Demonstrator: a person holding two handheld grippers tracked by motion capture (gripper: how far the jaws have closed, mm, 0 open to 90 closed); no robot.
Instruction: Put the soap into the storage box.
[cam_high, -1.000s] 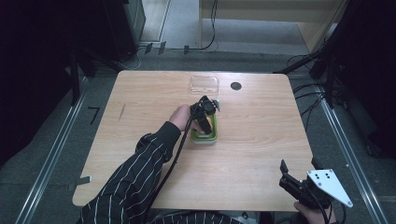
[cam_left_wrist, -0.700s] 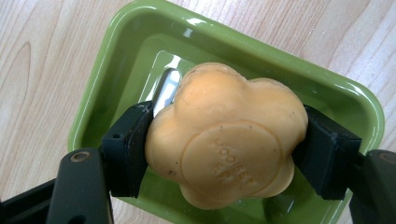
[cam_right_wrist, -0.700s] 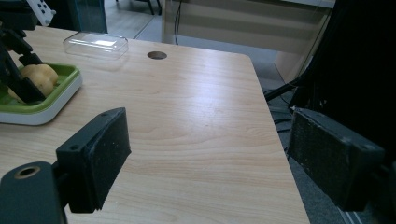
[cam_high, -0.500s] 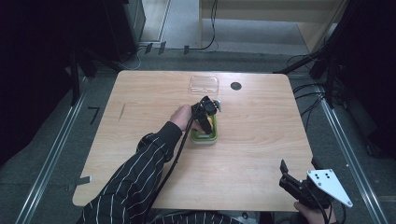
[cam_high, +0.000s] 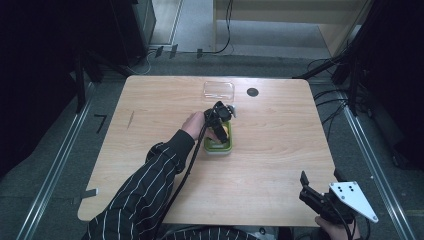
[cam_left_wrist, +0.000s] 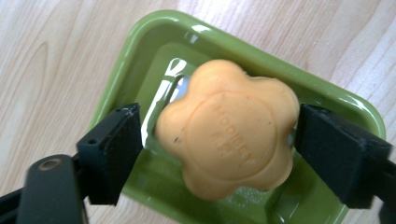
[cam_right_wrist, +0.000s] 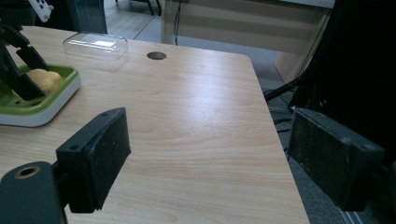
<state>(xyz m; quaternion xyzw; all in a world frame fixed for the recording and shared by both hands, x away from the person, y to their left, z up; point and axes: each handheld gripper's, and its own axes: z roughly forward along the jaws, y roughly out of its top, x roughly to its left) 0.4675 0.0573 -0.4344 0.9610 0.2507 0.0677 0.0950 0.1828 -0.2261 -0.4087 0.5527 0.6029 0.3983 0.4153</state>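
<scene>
An orange flower-shaped soap (cam_left_wrist: 229, 130) lies in a green soap dish (cam_left_wrist: 140, 60) with a white base, near the middle of the table (cam_high: 150, 150). My left gripper (cam_left_wrist: 219, 140) points down into the dish (cam_high: 218, 149). Its jaws have just been opening and stand on either side of the soap, with a gap showing at the left pad (cam_left_wrist: 114, 154). In the high view the left gripper (cam_high: 220, 125) covers most of the soap. My right gripper (cam_high: 306, 187) hovers at the table's near right corner, its jaws wide open (cam_right_wrist: 210, 154) and nothing between them.
A clear plastic lid (cam_high: 218, 90) rests at the far edge of the table, behind the dish. A dark round hole (cam_high: 252, 92) sits just right of it. The left arm's striped sleeve (cam_high: 150, 175) and cable cross the table's near left part.
</scene>
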